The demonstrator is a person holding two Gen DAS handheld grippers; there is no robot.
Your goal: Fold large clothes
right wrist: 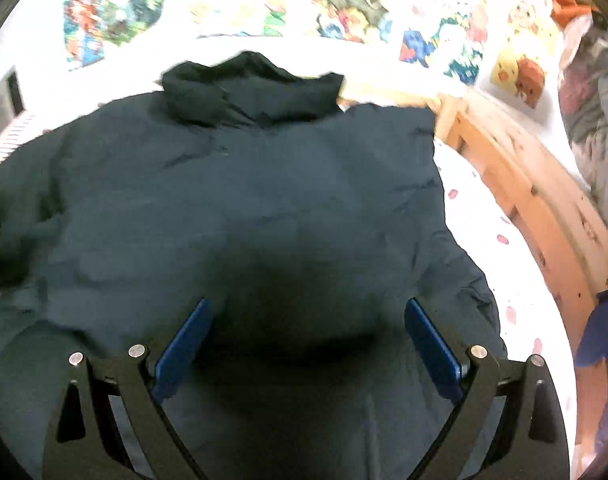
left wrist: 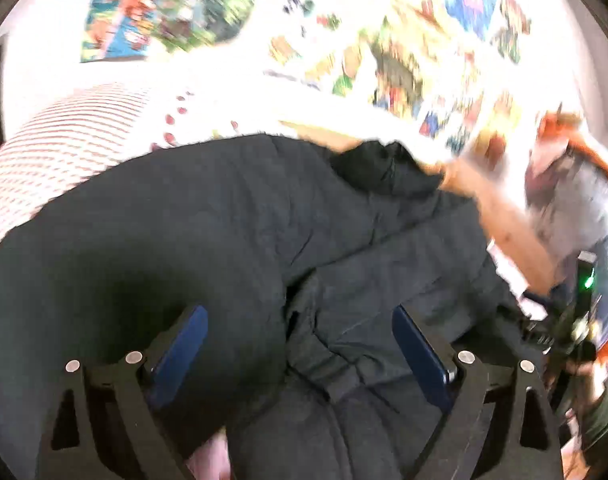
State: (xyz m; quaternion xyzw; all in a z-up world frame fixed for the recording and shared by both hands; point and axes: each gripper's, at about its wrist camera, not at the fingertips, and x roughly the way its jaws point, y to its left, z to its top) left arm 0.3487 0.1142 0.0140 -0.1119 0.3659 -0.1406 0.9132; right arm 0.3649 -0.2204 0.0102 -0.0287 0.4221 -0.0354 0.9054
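Observation:
A large dark puffy jacket (right wrist: 244, 200) lies spread on a bed, its collar (right wrist: 252, 88) at the far side. In the left wrist view the jacket (left wrist: 224, 220) fills the middle, with a folded sleeve or flap under the fingers. My left gripper (left wrist: 300, 320) is open just above the fabric and holds nothing. My right gripper (right wrist: 307, 312) is open over the jacket's lower middle and holds nothing. The other gripper's body (left wrist: 575, 320) shows at the right edge of the left wrist view.
The bed sheet (right wrist: 483, 216) is white with red dots. A wooden bed frame (right wrist: 523, 184) runs along the right. A striped pillow (left wrist: 64, 140) lies at the left. Colourful posters (right wrist: 343, 12) cover the wall behind. Clothes (right wrist: 591, 80) pile at the far right.

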